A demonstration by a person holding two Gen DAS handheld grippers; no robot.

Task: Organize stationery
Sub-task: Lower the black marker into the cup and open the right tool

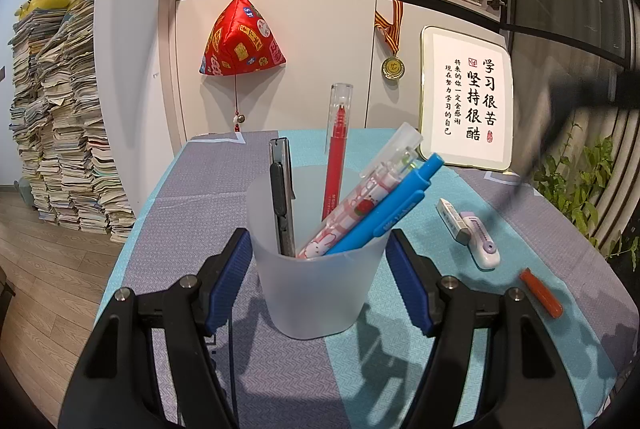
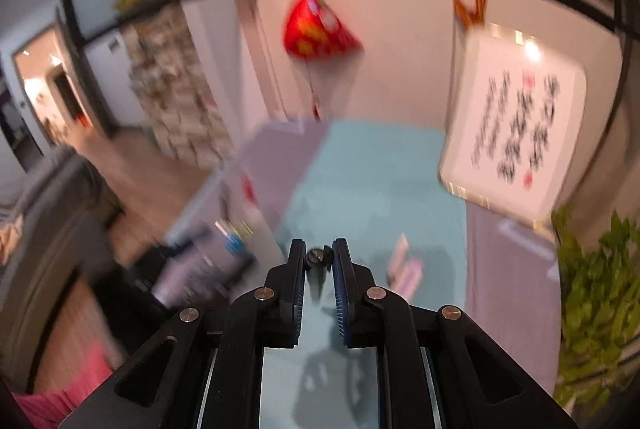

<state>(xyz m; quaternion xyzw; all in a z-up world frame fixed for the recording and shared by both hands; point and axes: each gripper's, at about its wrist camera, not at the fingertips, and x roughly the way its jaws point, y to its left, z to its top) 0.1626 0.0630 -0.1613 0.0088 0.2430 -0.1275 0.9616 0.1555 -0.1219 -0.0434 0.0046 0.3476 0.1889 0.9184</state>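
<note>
I have the left gripper (image 1: 318, 281) pinching the frosted cup (image 1: 316, 257), its blue pads (image 1: 228, 281) pressed on either side of the wall. The cup stands upright on the blue and grey tablecloth (image 1: 192, 213). In the cup I count 4 things: a grey utility knife (image 1: 281, 197) at the left, a red pen (image 1: 337, 153) upright behind, a bunny-print pen (image 1: 360, 197) and a blue pen (image 1: 384, 213) leaning right. To the right of the cup lie a white eraser (image 1: 452, 219) and a lilac correction tape (image 1: 480, 239), touching each other, and nearer me an orange cap (image 1: 541, 292), apart from both.

My right gripper (image 2: 320, 257) is pressed nearly together, pinching a small dark item (image 2: 319, 256) at the tips; the blur keeps me from telling what it is.
</note>
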